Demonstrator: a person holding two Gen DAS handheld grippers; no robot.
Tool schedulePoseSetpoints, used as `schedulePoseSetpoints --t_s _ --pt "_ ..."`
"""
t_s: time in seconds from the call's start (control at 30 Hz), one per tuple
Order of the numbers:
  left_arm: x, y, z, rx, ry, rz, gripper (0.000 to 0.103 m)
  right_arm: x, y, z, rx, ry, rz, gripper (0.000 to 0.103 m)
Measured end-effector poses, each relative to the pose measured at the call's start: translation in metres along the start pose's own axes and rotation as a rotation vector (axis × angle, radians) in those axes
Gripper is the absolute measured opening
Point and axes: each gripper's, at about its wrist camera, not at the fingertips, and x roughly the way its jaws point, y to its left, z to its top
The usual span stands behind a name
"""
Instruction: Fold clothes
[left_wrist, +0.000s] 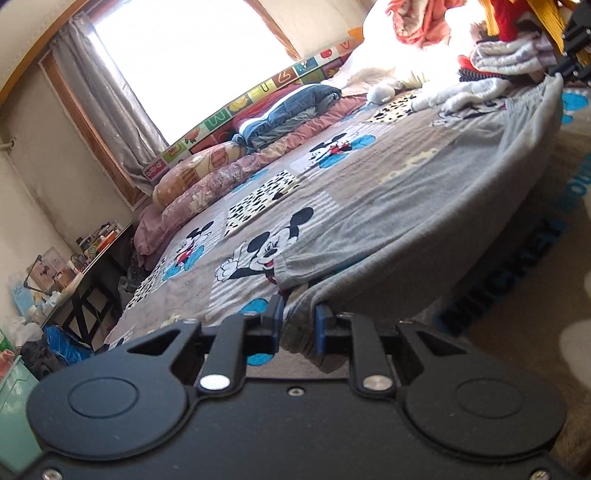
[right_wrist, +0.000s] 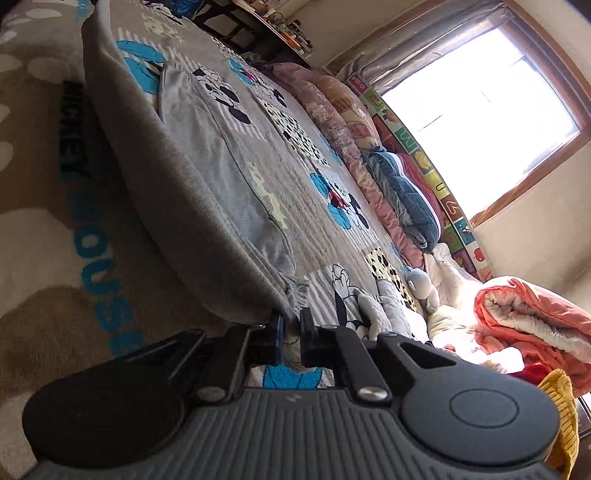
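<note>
Both grippers grasping grey knit garment, lifted taut.
Left gripper fingers clench one corner, right gripper fingers the other, lower centre of each frame.

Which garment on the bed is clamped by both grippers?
The grey garment, stretched taut between the left gripper and right gripper. The orange blanket, blue clothing and piled laundry lie untouched farther off.
</note>
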Motion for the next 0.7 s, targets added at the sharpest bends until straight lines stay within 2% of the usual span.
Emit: schedulePoseSetpoints --t_s 0.1,0.3,0.43,0.7 --pt "0.025 0.024 0.018 -0.092 -0.009 -0.003 0.017 0.015 -0.016 0.013 0.061 0.003 0.004 0.008" --pt "0.076 0.045 0.037 -0.188 0.028 -0.036 0.017 0.050 -0.046 0.030 0.217 0.023 -0.016 0.008" --pt "0.110 0.055 0.039 -0.253 0.069 -0.078 0.017 0.076 -0.060 0.033 0.310 0.052 -0.006 0.008" --pt "0.165 0.066 0.038 -0.327 0.146 -0.141 0.017 0.135 -0.063 0.035 0.377 0.128 0.021 0.008"
